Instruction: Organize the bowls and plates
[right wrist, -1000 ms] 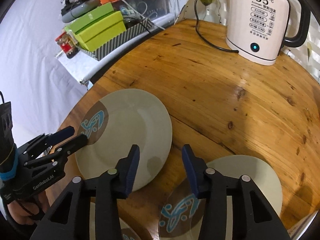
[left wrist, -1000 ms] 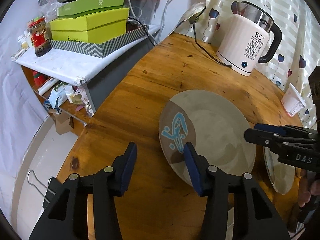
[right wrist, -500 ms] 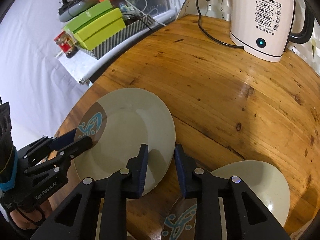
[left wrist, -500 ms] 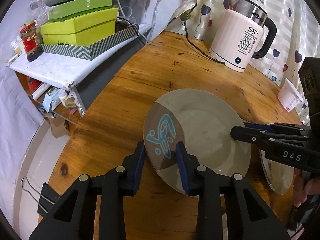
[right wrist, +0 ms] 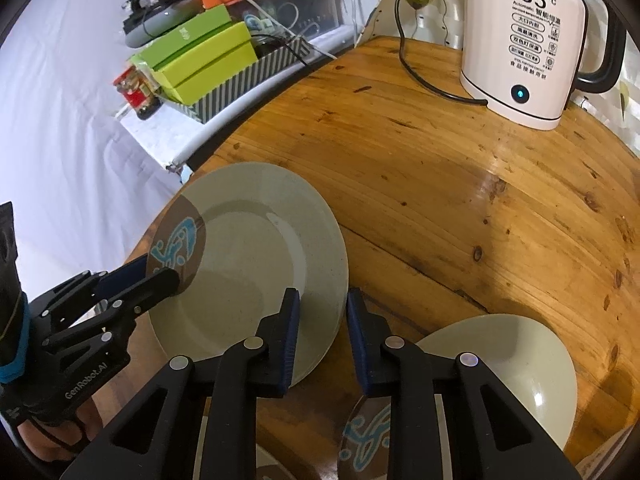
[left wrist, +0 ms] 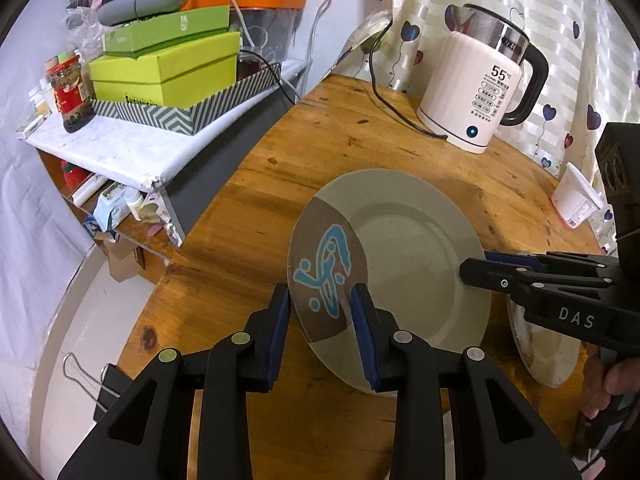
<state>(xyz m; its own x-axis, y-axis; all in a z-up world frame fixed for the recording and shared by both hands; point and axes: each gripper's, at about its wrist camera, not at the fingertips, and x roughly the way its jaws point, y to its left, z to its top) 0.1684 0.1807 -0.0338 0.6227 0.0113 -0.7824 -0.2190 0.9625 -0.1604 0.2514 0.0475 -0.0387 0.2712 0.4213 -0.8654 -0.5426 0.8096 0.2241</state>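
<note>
Narrower now than before, left gripper (left wrist: 320, 306) clamping plate (left wrist: 404, 264) at table's (right wrist: 460, 200) left edge; right gripper (right wrist: 323, 320) clamping opposite rim. Stacking on second plate (right wrist: 500, 364) not yet done.

Kettle (right wrist: 524, 40) "55°C"; right tongs (left wrist: 472, 272) "DAS"; left tongs (right wrist: 160, 276) "GenRobot.AI"

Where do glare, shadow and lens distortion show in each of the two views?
Left wrist view: the fisheye bends the shelf edge and blacks out the corners, and the plate looks evenly lit. Right wrist view: a bright glare patch sits on the wooden table, and a soft shadow crosses the plate.
</note>
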